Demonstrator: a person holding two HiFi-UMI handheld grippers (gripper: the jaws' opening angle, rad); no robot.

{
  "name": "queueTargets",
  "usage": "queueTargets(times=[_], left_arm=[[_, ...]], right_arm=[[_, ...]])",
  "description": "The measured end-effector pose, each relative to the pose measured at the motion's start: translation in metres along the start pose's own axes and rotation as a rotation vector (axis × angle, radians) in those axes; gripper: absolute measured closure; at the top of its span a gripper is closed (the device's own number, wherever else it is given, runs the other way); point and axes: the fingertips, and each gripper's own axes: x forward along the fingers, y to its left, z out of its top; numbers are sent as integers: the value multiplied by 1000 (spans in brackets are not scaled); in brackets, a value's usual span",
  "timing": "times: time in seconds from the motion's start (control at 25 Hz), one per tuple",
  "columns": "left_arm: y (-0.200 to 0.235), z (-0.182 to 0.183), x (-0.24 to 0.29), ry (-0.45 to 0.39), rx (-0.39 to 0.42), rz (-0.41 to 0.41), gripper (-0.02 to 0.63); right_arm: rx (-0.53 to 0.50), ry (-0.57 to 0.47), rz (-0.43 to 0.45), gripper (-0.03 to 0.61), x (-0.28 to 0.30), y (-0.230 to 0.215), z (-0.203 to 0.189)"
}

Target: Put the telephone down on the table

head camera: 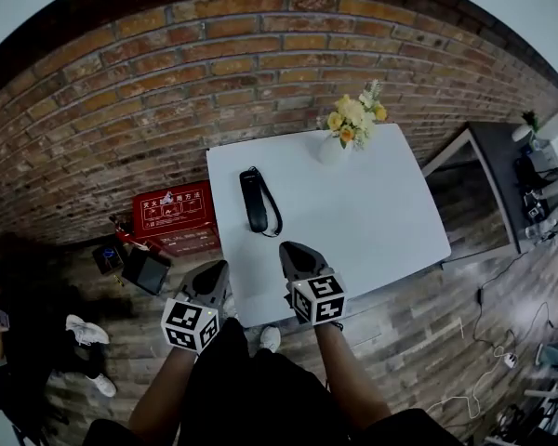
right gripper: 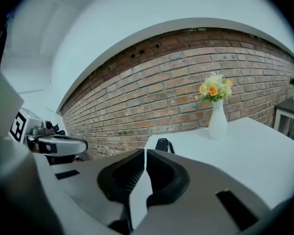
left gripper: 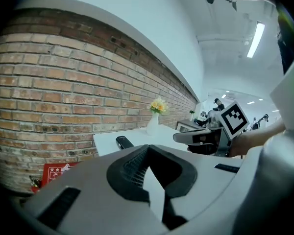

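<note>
The black telephone handset [head camera: 253, 201] lies flat on the white table [head camera: 381, 221], its cord looping at its right side. It also shows small in the left gripper view as the handset [left gripper: 123, 142] and in the right gripper view as the handset [right gripper: 162, 144]. My left gripper [head camera: 214, 269] hangs at the table's near edge, jaws together and empty, seen as the left gripper [left gripper: 148, 148]. My right gripper [head camera: 290, 247] is just over the near edge, shut with nothing between its fingertips, seen as the right gripper [right gripper: 143, 152]. Both stand well short of the handset.
A white vase of yellow flowers [head camera: 344, 128] stands at the table's far edge by the brick wall. A red box [head camera: 172, 214] and a dark case [head camera: 147, 269] sit on the floor to the left. A dark desk [head camera: 516, 170] with equipment is at the right.
</note>
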Motion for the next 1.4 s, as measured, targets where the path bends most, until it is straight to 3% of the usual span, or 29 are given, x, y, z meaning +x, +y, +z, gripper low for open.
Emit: queueTargets(times=[0.28, 0.64, 1.04, 1.4], left_arm=[[-37, -9, -30, -15, -12, -3, 601], [-35, 14, -50, -72, 9, -36, 601], [-9, 31, -53, -64, 56, -98, 601], [10, 28, -54, -56, 31, -120, 601]], right_arm=[[46, -89, 44, 551, -80, 6, 7], [109, -208, 10, 557, -142, 10, 30], [121, -217, -60, 557, -140, 19, 36], [117, -225, -84, 557, -131, 34, 41]])
